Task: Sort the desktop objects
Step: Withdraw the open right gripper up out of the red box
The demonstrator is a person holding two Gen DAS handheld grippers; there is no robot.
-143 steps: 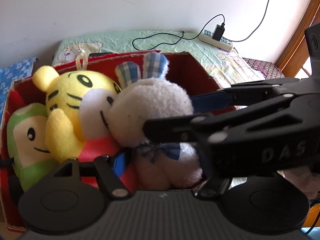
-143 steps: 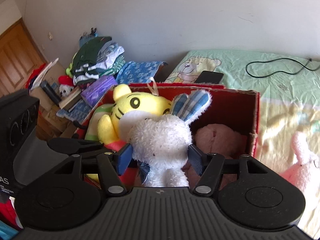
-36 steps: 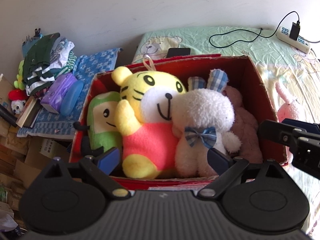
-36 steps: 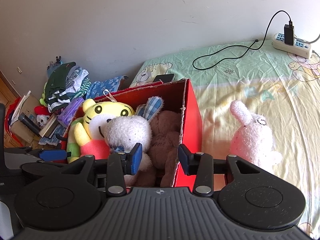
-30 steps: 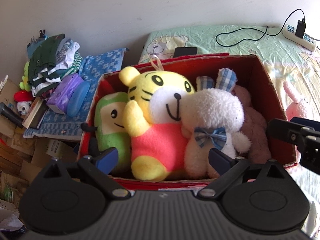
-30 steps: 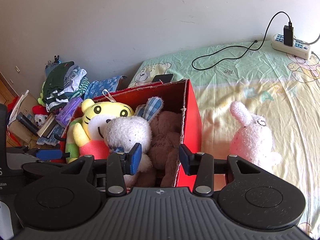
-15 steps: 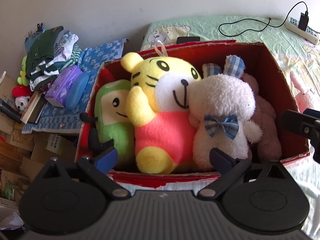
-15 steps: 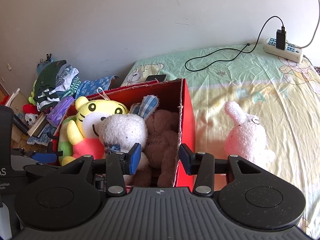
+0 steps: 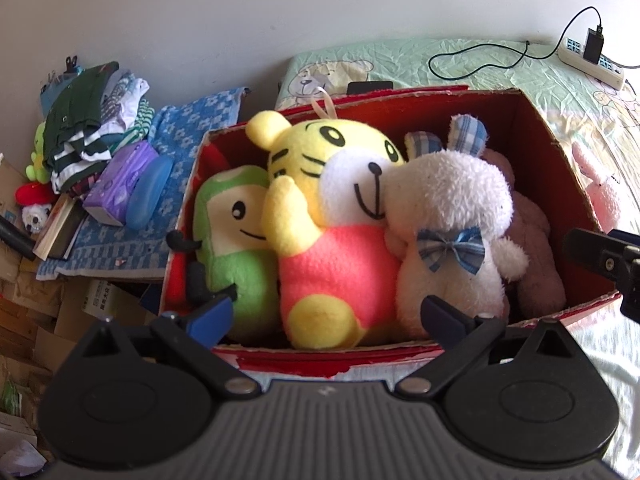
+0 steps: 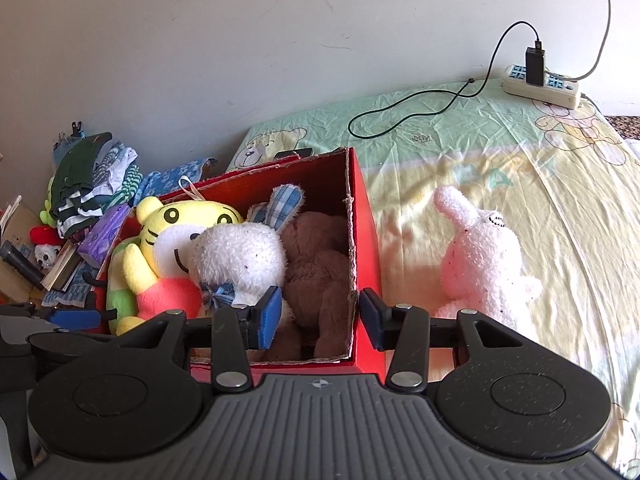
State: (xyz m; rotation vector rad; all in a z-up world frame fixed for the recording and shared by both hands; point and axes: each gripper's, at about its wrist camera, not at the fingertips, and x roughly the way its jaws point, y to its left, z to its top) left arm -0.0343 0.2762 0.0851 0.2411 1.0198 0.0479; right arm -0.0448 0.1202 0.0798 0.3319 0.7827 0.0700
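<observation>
While four toys sit in the box (image 10: 366,240), the pink rabbit (image 10: 482,264) lies outside. Left gripper (image 9: 326,316) and right gripper (image 10: 320,318) gape empty

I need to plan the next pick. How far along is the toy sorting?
Done: the green plush, yellow tiger plush, white rabbit plush and brown plush sit in the red cardboard box. In hand: nothing; the left gripper and right gripper have empty jaws. Left: the pink rabbit plush on the bedsheet.
</observation>
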